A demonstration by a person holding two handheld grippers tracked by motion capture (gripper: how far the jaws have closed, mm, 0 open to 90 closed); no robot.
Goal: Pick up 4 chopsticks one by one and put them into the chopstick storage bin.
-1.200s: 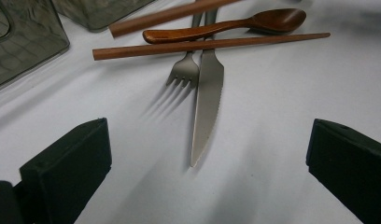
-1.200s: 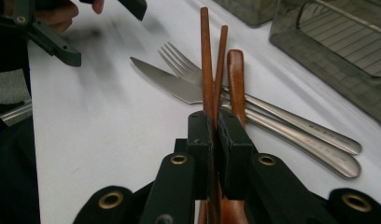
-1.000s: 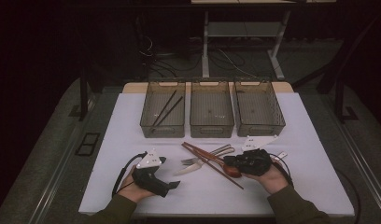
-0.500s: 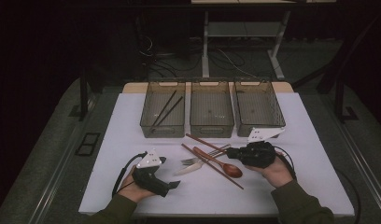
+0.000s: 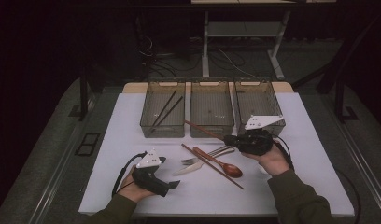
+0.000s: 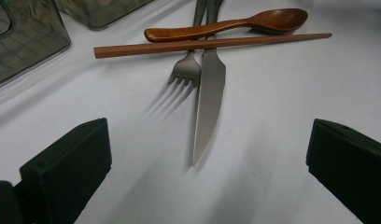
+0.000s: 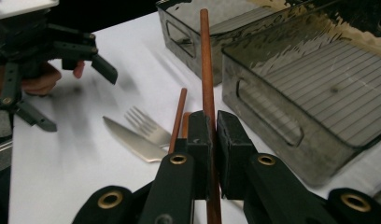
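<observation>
Left gripper (image 5: 173,185) rests near the table's (image 5: 109,186) front edge, left of centre, jaws wide apart with nothing between them, facing the cutlery. Mid-table, near the front: fork (image 6: 187,70) and knife (image 6: 208,100) lie side by side, a wooden chopstick (image 6: 212,43) lying across them, wooden spoon (image 6: 226,27) just beyond it. At the back edge, three clear bins in a row; the left bin (image 5: 163,114) holds two dark chopsticks. Right gripper (image 7: 209,128), right of centre, has its jaws clamped together on a second wooden chopstick (image 7: 206,60), held off the table, its tip reaching toward the middle bin (image 5: 212,112).
</observation>
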